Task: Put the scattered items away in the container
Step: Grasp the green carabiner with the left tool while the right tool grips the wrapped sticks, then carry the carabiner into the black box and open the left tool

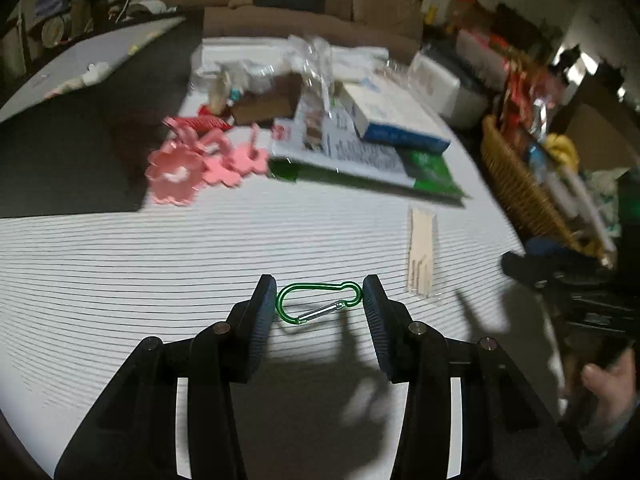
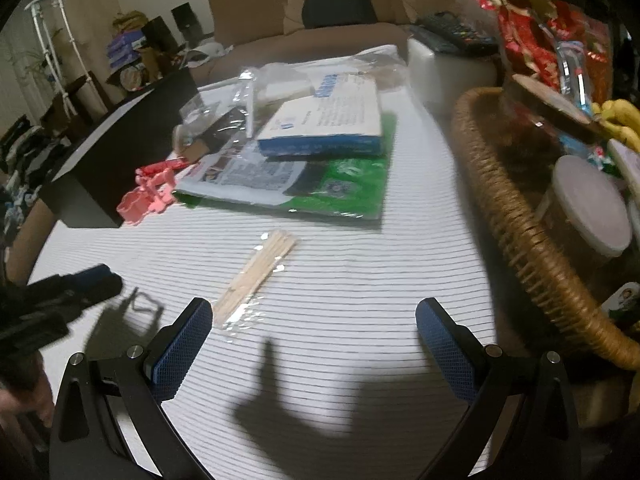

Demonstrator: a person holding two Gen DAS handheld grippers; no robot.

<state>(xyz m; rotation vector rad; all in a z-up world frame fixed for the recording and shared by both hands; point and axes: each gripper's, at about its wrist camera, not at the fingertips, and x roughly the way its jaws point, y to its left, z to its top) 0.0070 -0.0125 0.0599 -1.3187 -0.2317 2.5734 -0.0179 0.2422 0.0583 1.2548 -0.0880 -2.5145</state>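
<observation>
A brown sofa (image 2: 320, 40) with a dark cushion (image 2: 340, 8) stands at the far side. A white rack (image 2: 52, 40) stands far left, near stacked clutter. A dark block (image 2: 100, 160) borders the striped worktop (image 2: 340, 300) on the left.

Two cameras, each riding on a gripper and looking down at the striped tablecloth (image 1: 160, 264).

The left camera looks forward between its own fingers, close above the cloth. The right camera sits a bit farther right, near the wicker basket (image 2: 504, 216). Both see the wrapped wooden sticks (image 1: 420, 256), the blue box (image 2: 320, 120) and the brown sofa (image 2: 320, 36).
</observation>
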